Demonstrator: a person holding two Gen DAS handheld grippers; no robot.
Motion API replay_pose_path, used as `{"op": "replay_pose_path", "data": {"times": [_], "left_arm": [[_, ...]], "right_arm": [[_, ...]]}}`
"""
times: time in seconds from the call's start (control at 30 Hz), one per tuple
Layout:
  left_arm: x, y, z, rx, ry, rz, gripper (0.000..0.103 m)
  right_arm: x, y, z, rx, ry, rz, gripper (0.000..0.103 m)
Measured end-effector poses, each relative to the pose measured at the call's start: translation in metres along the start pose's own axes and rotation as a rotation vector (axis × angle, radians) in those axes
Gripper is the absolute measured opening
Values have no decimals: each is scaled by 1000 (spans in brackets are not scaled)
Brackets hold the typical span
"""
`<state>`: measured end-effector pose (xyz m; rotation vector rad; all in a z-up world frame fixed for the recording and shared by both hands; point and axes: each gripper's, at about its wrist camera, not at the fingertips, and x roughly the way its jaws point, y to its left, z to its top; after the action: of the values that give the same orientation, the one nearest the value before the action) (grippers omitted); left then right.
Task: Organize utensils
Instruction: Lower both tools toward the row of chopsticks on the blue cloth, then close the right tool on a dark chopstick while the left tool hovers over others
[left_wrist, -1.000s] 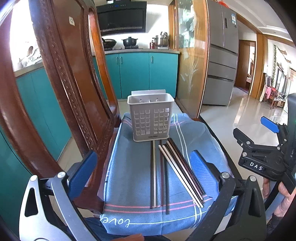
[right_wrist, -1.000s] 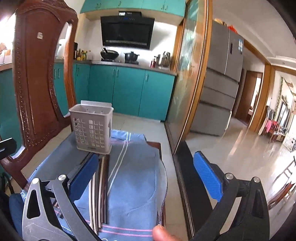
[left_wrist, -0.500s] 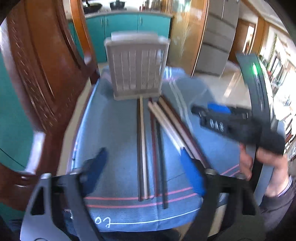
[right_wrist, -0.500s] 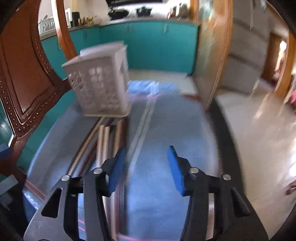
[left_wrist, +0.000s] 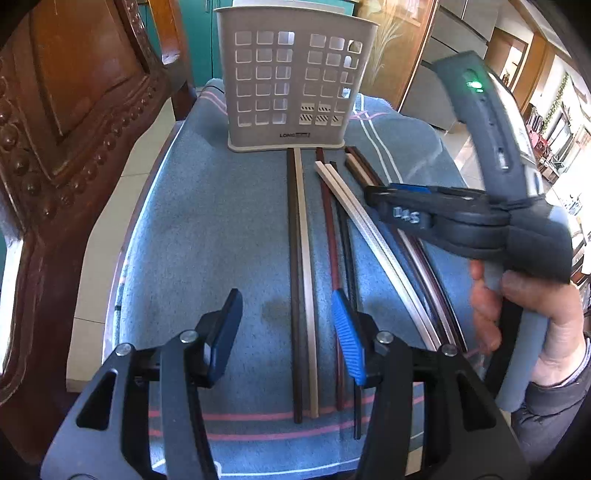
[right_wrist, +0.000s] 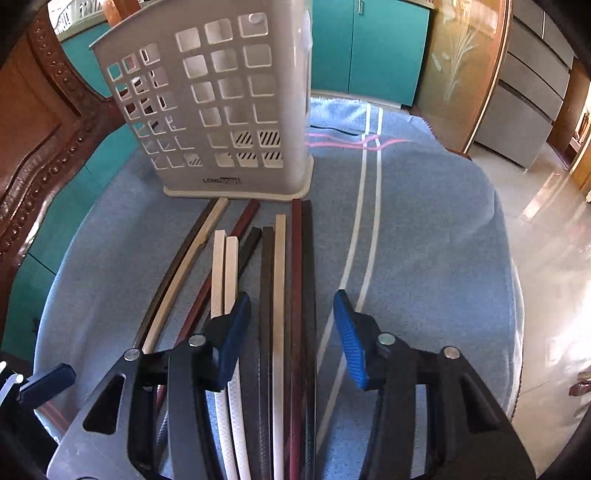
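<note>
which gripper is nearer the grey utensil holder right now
Right. In the left wrist view the right gripper reaches over the chopsticks nearer the utensil holder; the left gripper sits farther back over their near ends.

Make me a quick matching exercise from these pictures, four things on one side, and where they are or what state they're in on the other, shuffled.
Things:
1. utensil holder
2. chopsticks
3. left gripper
4. cloth

States:
A. lying flat in a row
B. standing upright, nothing visible inside
C. spread over the chair seat
D. open, above two chopsticks

Pairs: 1-B, 2-A, 3-D, 4-C
</note>
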<state>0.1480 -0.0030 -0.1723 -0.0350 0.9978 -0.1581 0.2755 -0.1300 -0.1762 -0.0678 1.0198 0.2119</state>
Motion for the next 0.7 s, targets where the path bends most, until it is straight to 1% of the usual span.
{"op": "replay_pose_path", "data": {"times": [0.03, 0.13, 0.2, 0.3, 0.37, 0.47, 0.57, 0.63, 0.7], "left_arm": [[1, 1, 1, -1, -1, -2, 51], [2, 3, 4, -4, -4, -7, 51], [2, 4, 5, -6, -7, -10, 55], [1, 4, 6, -9, -11, -15, 57], [1, 3, 5, -9, -12, -16, 58], [-2, 0, 4, -5, -17, -15, 58], [-2, 0, 5, -1, -20, -10, 58], [-2, 1, 8, -1, -24, -7, 58], [0, 2, 10, -1, -25, -2, 58]], "right_arm": [[-2, -1, -1, 10, 2, 2, 25], [-10, -9, -3, 65, 21, 41, 25], [-15, -15, -6, 96, 27, 50, 25], [-26, -28, -11, 145, 31, 66, 24], [-34, -35, -15, 177, 29, 90, 18], [-43, -37, -14, 176, 7, 72, 17], [-53, -41, -19, 173, -5, 62, 11], [-41, -47, -11, 171, -1, 53, 11], [-39, -45, -11, 159, 3, 46, 11]]}}
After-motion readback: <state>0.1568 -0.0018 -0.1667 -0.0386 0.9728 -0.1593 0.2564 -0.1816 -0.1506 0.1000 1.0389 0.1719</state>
